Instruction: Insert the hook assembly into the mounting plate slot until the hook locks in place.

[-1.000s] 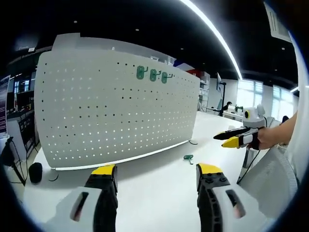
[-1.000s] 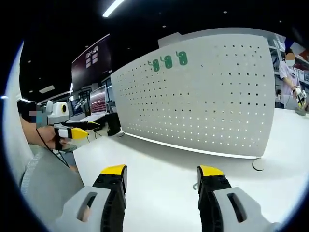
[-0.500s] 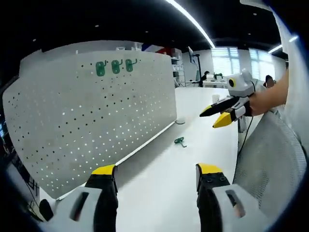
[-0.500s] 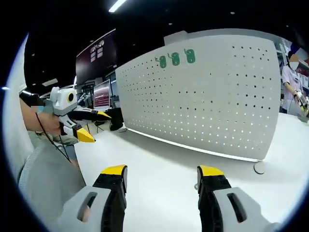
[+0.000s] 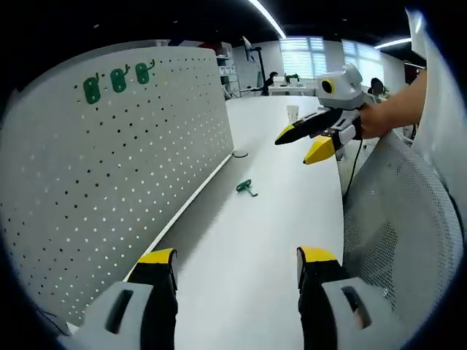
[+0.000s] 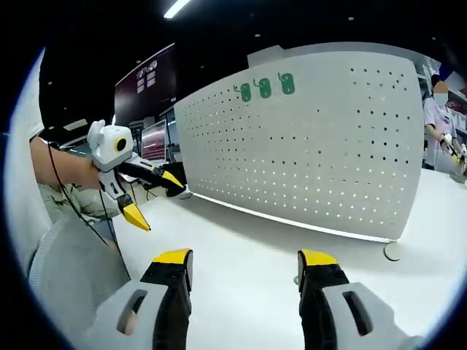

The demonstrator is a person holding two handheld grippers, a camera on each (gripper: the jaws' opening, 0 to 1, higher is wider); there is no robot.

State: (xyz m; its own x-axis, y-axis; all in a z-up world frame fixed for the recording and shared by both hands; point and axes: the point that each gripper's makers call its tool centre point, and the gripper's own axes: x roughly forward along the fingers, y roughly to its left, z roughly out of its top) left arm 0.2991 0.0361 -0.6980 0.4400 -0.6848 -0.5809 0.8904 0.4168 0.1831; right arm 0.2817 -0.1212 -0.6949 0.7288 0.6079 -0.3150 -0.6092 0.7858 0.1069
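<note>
small green plastic hook (image 5: 246,187) lying loose on white table (image 5: 255,240), near perforated white pegboard (image 5: 124,168) | both grippers (image 5: 237,264) (image 6: 246,264) hovering wide, holding nothing | risk: fumbled pickup, hook skidding

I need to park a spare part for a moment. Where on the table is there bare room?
The white tabletop lies bare between the white perforated pegboard and the grey mesh chair back, apart from a small green hook lying near the board's foot. Three green hooks crowd the board's top edge.
</note>
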